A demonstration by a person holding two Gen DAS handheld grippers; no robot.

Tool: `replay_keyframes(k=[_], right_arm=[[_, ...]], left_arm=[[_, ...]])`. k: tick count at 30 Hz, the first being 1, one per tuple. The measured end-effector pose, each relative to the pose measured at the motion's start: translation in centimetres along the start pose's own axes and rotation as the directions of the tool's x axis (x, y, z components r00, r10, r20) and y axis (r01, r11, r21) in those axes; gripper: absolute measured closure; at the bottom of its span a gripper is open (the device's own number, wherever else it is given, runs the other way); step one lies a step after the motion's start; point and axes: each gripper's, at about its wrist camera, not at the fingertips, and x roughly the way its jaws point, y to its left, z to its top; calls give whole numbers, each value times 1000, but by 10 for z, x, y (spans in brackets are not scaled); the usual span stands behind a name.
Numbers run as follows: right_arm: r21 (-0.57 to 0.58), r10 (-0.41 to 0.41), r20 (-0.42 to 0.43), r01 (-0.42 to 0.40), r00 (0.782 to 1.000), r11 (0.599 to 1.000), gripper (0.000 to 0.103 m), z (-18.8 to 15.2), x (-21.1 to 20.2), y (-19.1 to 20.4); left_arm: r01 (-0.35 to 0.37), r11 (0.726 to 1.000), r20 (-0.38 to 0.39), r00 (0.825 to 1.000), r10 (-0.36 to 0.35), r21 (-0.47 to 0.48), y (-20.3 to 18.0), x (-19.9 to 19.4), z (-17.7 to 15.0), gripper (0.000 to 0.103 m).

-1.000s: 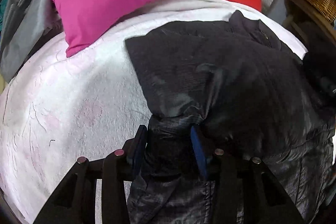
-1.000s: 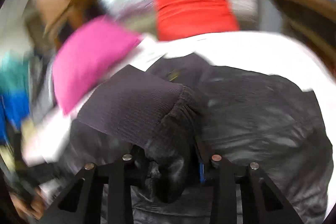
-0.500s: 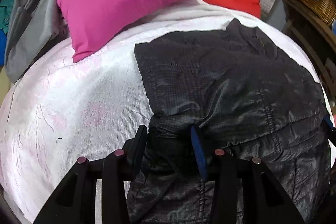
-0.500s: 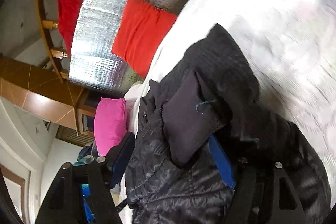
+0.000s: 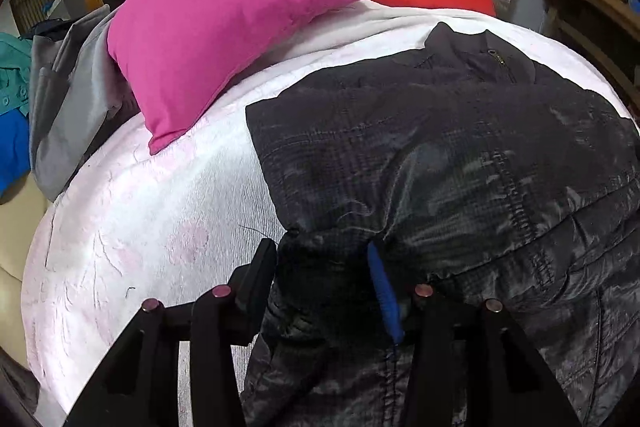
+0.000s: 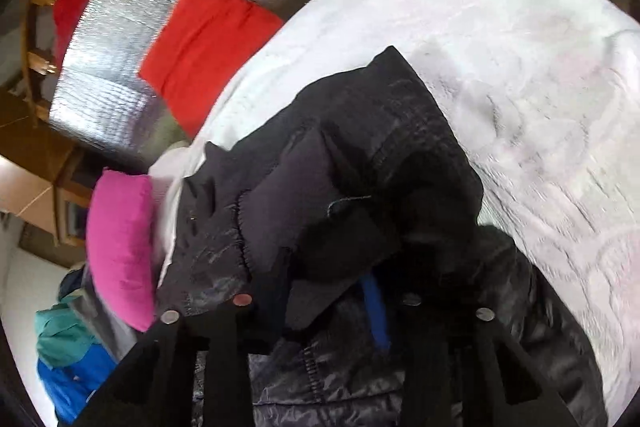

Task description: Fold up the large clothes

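White textured bedspread (image 5: 132, 227) covers the bed, with the black quilted jacket (image 5: 460, 167) spread across its right side below a pink pillow (image 5: 224, 23). The left gripper (image 5: 322, 271) clamps a bunched jacket fold; the right gripper (image 6: 320, 291) grips the jacket's dark cuff.

Soft even indoor light; fisheye bends dark edges; right wrist view motion-blurred.
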Motion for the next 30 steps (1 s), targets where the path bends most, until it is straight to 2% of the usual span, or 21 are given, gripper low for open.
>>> replay_keyframes(k=[1, 4, 6, 7, 11, 16, 21, 23, 27, 30], right_arm=[[-9, 11, 10, -11, 1000, 1000, 35, 0, 3, 2], [-22, 34, 59, -33, 998, 999, 36, 1, 13, 4], [-35, 54, 80, -51, 995, 998, 64, 2, 15, 3], [-40, 50, 71, -48, 996, 998, 83, 4, 19, 0], [-41, 71, 101, -67, 992, 997, 89, 5, 13, 1], [-134, 60, 188, -35, 980, 990, 91, -3, -20, 22], [-131, 54, 226, -25, 973, 991, 91, -17, -55, 17], [-106, 25, 197, -4, 980, 994, 91, -20, -53, 6], [-72, -52, 47, 55, 998, 996, 91, -19, -21, -13], [-44, 3, 19, -3, 1000, 999, 87, -11, -27, -17]], left_arm=[[-1, 1000, 5, 1000, 1, 3, 0, 0, 0, 54], [-14, 1000, 19, 1000, 13, 25, -3, -1, -2, 54], [-27, 999, 29, 999, 26, 42, -5, -3, -4, 54], [-34, 998, 34, 999, 32, 50, -6, -3, -4, 54], [-37, 997, 41, 999, 35, 64, -7, -3, -4, 54], [-51, 996, 46, 998, 48, 71, -9, -4, -3, 54], [-67, 993, 60, 996, 61, 100, -13, -6, -5, 53], [-74, 991, 63, 996, 67, 114, -15, -6, -6, 51], [-79, 990, 55, 996, 73, 113, -14, -5, -6, 47], [-29, 997, 29, 999, 27, 68, -4, -7, -3, 44]])
